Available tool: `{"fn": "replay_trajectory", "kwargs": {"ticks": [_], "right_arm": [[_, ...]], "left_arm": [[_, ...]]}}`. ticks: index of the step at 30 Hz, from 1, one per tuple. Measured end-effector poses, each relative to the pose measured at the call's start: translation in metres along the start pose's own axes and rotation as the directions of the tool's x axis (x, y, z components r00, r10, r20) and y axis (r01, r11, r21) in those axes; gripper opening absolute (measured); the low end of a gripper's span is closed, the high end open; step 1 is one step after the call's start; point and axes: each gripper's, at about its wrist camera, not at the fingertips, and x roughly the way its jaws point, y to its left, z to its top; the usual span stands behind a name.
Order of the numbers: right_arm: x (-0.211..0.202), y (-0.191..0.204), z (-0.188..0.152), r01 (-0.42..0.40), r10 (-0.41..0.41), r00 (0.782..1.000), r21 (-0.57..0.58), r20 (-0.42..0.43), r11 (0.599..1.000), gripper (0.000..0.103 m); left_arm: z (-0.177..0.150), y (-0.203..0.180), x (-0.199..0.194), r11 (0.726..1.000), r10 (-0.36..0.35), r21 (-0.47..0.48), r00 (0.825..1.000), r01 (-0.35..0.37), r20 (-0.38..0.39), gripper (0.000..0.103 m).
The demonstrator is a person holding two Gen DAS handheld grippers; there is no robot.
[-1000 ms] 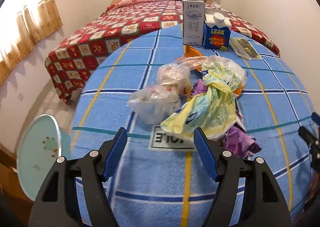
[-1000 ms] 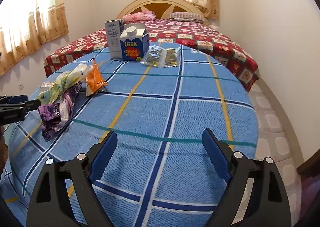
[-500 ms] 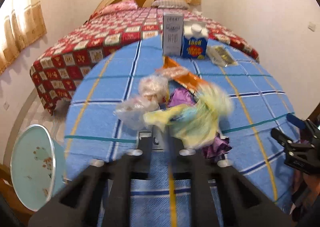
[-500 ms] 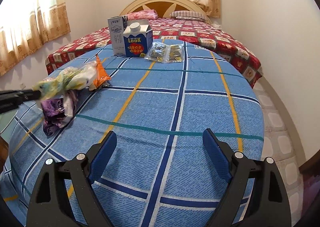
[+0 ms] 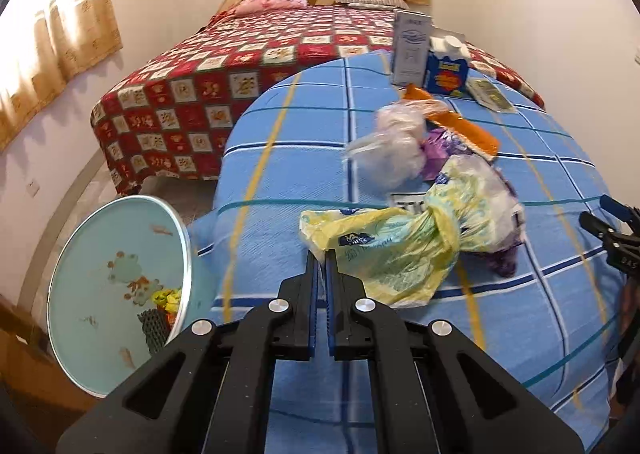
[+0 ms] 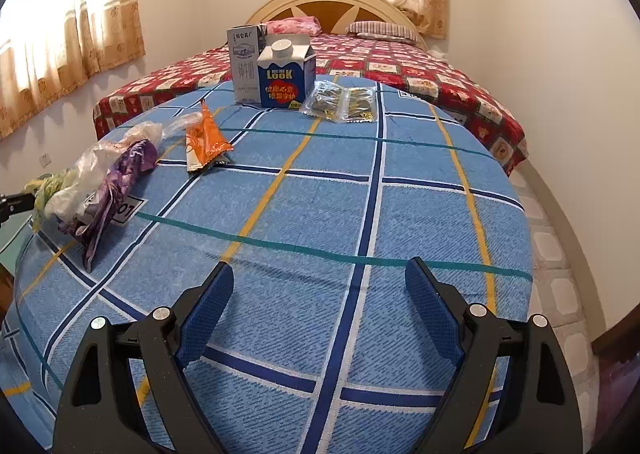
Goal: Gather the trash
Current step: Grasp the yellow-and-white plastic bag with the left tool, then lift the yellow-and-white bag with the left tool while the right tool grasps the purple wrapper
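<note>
My left gripper [image 5: 322, 254] pinches a corner of the yellow plastic bag [image 5: 400, 246], which trails to the right across the blue checked tablecloth [image 5: 280, 182]; its jaws are opening very slightly with the bag between the pads. A pale green bin [image 5: 116, 286] with some trash inside stands on the floor at the lower left, beside the table. Clear plastic bags [image 5: 396, 150], a purple wrapper [image 6: 116, 182] and an orange wrapper [image 6: 204, 138] lie behind the yellow bag. My right gripper [image 6: 320, 294] hovers open over bare cloth with nothing between its fingers.
A grey carton [image 6: 244, 66], a blue milk carton [image 6: 284, 74] and clear snack packets [image 6: 344, 104] sit at the table's far edge. Beyond it is a bed with a red patterned cover [image 6: 420, 70]. Tiled floor [image 6: 556, 238] runs along the table's right side.
My left gripper shut on the yellow bag's corner and dragged it leftward toward the bin side, stretching the bag out. The right gripper stayed where it was, still open.
</note>
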Motion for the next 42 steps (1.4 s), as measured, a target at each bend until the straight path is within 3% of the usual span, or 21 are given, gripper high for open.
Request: {"fn": "replay_trajectory", "kwargs": {"ticks": [2,3,4,8,13,14,15,16,19,24,34,42], "right_arm": [[0.000,0.002,0.000,0.005,-0.005,1.000,-0.005,0.000,1.000,0.086],[0.001,0.002,0.000,0.005,-0.005,1.000,-0.005,0.000,1.000,0.086],[0.001,0.003,0.000,0.004,-0.004,1.000,-0.006,-0.003,1.000,0.086],[0.002,0.005,-0.001,0.004,-0.004,1.000,-0.013,-0.008,1.000,0.086],[0.001,0.006,-0.001,0.006,-0.006,1.000,-0.014,-0.007,1.000,0.086],[0.002,0.006,-0.001,0.005,-0.005,1.000,-0.016,-0.007,1.000,0.086],[0.002,0.006,-0.002,0.005,-0.005,1.000,-0.015,-0.008,1.000,0.086],[0.002,0.006,-0.002,0.004,-0.004,1.000,-0.016,-0.009,1.000,0.086],[0.002,0.006,-0.002,0.004,-0.005,1.000,-0.022,-0.012,1.000,0.086],[0.003,0.006,-0.002,0.007,-0.007,1.000,-0.024,-0.012,1.000,0.086],[-0.010,0.027,0.009,-0.056,0.056,0.998,-0.021,0.011,0.998,0.086],[-0.018,0.083,0.044,-0.164,0.166,0.985,-0.057,0.039,0.985,0.086]], "left_arm": [[-0.002,0.004,0.001,1.000,0.013,-0.014,1.000,-0.013,0.002,0.017],[-0.002,0.006,0.004,0.999,0.021,-0.028,1.000,-0.022,-0.007,0.037],[-0.003,0.008,0.007,0.999,0.029,-0.042,1.000,-0.029,-0.011,0.050],[-0.003,0.009,0.010,0.998,0.020,-0.063,1.000,-0.021,-0.019,0.055],[0.002,0.002,0.002,0.999,-0.017,-0.051,0.999,0.019,0.027,0.056],[0.004,-0.002,0.001,0.999,-0.031,-0.030,0.999,0.033,0.036,0.056],[0.004,-0.007,0.002,0.999,-0.046,-0.016,0.998,0.047,0.043,0.042],[0.005,-0.012,0.004,0.998,-0.069,0.005,0.997,0.069,0.040,0.014],[0.008,-0.017,0.009,0.991,-0.136,0.002,0.991,0.136,0.019,0.004],[0.008,-0.020,0.005,0.992,-0.124,0.024,0.991,0.123,0.041,0.001],[0.018,0.027,-0.056,0.993,-0.076,-0.077,0.981,0.091,0.176,0.001],[0.007,0.064,-0.046,0.986,-0.015,-0.164,0.993,0.035,0.120,0.001]]}}
